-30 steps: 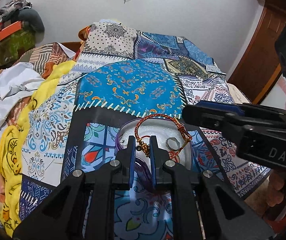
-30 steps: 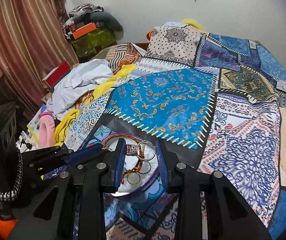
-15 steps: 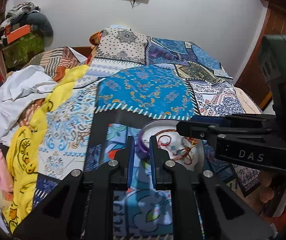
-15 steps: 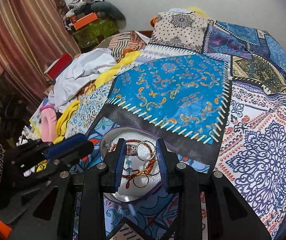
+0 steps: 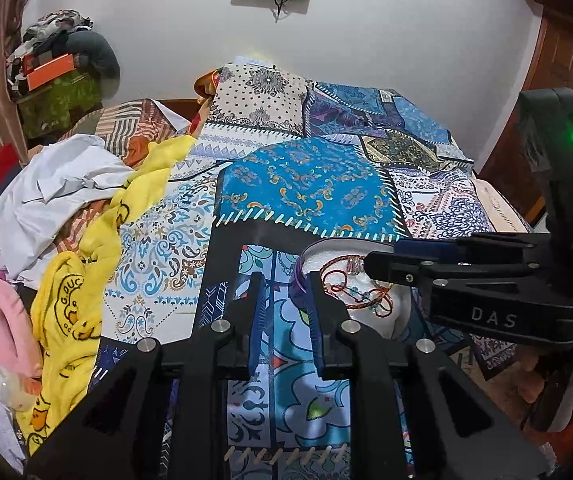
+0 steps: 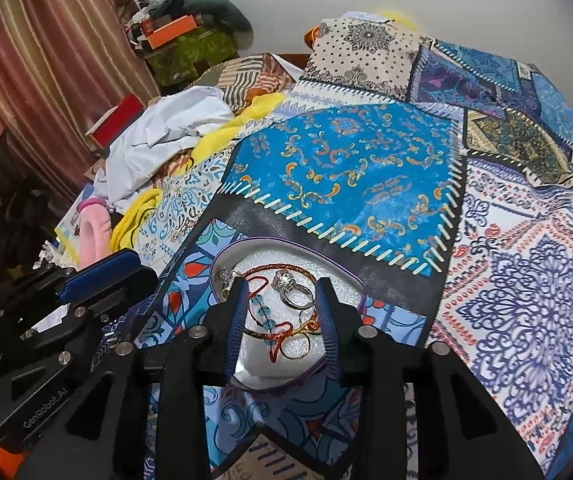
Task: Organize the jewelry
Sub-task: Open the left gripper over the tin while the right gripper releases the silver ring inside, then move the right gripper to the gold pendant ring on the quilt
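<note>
Right gripper (image 6: 282, 320): nearest in the right wrist view; its fingers stand apart and are opening, straddling the jewelry from above; the pads press on nothing that I can see; whether the tips touch the foam I cannot tell
Left gripper (image 5: 284, 312): fingers a narrow gap apart and opening, nothing between them; it hangs over the bedspread just at 9 o'clock of the tray, the tray's purple rim beside its right finger
Tray (image 6: 222, 256): an oval dish with a purple rim and white foam lining, lying on the bed under the right gripper
Red cord bracelet (image 6: 282, 268): a braided loop lying on the foam, its knotted ends trailing toward 6 o'clock; a string of blue beads (image 6: 264, 314) runs inside it
Stone ring (image 6: 290, 286): silver, resting inside the loop at about 1 o'clock of the tray's middle; a plain thin ring (image 6: 296, 346) lies at 6 o'clock
Small sparkly piece (image 6: 225, 274): at 10 o'clock near the rim; too small to name
Step in hand: by my reading, a release or a fresh reach over pieces lying tangled in one tray
Next move: likely to single out one piece, the stone ring or the cord, and close on it alone; the overlap calls for a precise, narrow pinch
Bedspread (image 6: 346, 168): patchwork, blue panel at 12 o'clock beyond the tray
Clothes pile (image 6: 158, 136): white and yellow cloth at 10 o'clock, far side
</note>
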Available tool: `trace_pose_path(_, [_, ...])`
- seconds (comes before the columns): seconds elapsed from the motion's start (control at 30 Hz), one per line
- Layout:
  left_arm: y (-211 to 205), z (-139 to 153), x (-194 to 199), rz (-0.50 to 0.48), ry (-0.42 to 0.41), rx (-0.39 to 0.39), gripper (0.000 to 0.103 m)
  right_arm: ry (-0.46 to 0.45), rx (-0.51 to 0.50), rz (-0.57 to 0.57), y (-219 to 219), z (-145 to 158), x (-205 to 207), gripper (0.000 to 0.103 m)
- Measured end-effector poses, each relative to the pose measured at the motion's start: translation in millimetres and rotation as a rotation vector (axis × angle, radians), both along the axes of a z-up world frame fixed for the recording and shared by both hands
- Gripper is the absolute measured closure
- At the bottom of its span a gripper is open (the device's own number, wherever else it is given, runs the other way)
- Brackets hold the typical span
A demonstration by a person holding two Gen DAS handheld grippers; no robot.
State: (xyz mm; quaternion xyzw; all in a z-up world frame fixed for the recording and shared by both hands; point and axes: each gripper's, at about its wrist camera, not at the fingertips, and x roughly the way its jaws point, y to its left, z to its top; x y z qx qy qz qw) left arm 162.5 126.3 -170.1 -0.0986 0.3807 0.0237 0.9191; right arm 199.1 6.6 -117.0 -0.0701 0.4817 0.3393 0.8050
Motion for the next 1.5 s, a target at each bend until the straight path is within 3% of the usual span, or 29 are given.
trace_pose_path(0.1, [-3.4, 5.5, -2.2, 0.002, -0.008, 0.003, 0.080, -0.035, 0.005, -0.007, -6.2, 10.1, -5.4, 0.062])
trace_pose_path(0.33, [-18.4, 21.6, -6.8, -0.017, -0.031, 0.018, 0.078, -0.101, 0.024, -0.041, -27.0, 33.9, -12.7, 0.062])
trace_pose_path(0.53, [-40.0, 35.5, -8.8, -0.048, -0.054, 0.029, 0.070, -0.160, 0.036, -0.077, -54.0, 50.7, -23.0, 0.062])
trace_pose_path(0.83, [-75.2, 44.2, -3.3, -0.112, -0.062, 0.030, 0.066, -0.199, 0.053, -0.155, -102.9, 64.2, -30.1, 0.062])
trace_pose_path(1.23, [-124.1, 34.4, 11.5, -0.205, -0.020, 0.007, 0.062, -0.204, 0.037, -0.284, -170.3, 59.3, -30.6, 0.062])
trace_pose_path(1.5, [-158.2, 7.1, 23.0, -0.291, 0.051, 0.012, 0.062, -0.120, 0.018, -0.314, -193.9, 31.8, -28.4, 0.062])
